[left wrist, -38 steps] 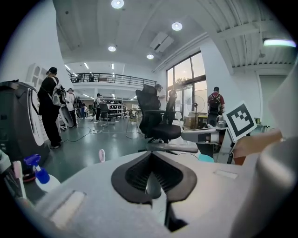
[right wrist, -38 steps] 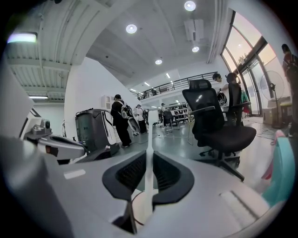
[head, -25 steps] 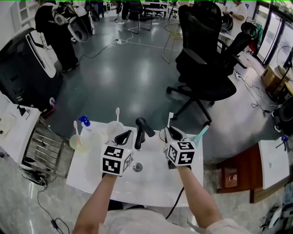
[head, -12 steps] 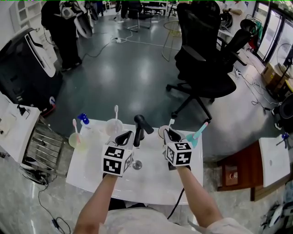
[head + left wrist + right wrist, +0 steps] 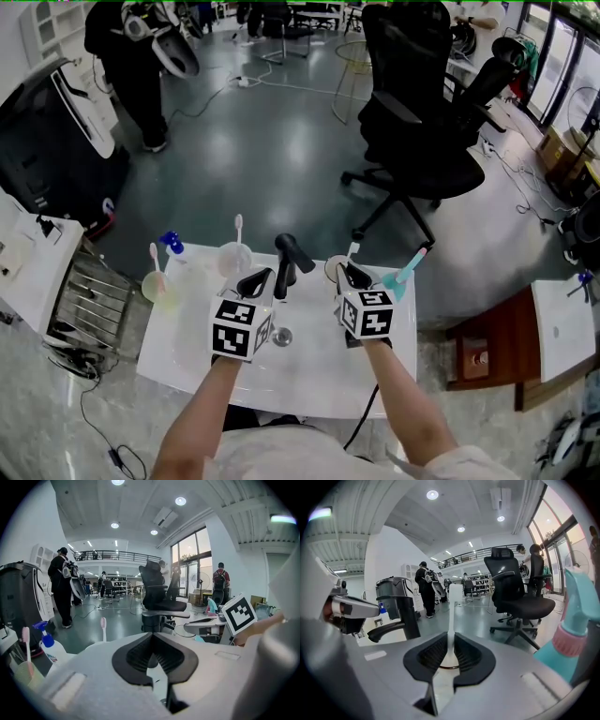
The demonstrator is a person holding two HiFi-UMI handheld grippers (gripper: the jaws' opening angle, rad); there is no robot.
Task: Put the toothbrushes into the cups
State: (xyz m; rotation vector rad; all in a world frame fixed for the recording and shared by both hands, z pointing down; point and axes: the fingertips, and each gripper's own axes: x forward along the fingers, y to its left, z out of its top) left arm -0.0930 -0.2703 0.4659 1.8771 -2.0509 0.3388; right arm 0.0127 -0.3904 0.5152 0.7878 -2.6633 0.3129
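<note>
**White toothbrush held upright at its cup**

Nearest the person, the white sink counter (image 5: 187, 370) carries both tools, 1 on each side of the black faucet (image 5: 286, 261). The right gripper (image 5: 350, 273) is clenched on the handle of a white toothbrush (image 5: 451, 613). The brush stands upright between the pads, head up, a pose that suits a straight drop, handle first. The rim of a cup (image 5: 332, 272) shows just under the jaws, so the brush is probably in or directly above it. Letting go looks like the step in hand.

The left gripper (image 5: 255, 279) is clenched on nothing, its pads meeting at the tips. It waits beside the faucet, out of the way.

Just right of the right gripper, a teal toothbrush (image 5: 411, 265) leans in a teal cup (image 5: 392, 288). Farther left, a clear cup (image 5: 233, 260) holds a pale toothbrush (image 5: 239, 232). A yellow-green cup (image 5: 159, 291) holds a pink toothbrush (image 5: 155, 264), near a blue-capped spray bottle (image 5: 172, 247). Beyond the counter stands a black office chair (image 5: 422, 122).
</note>
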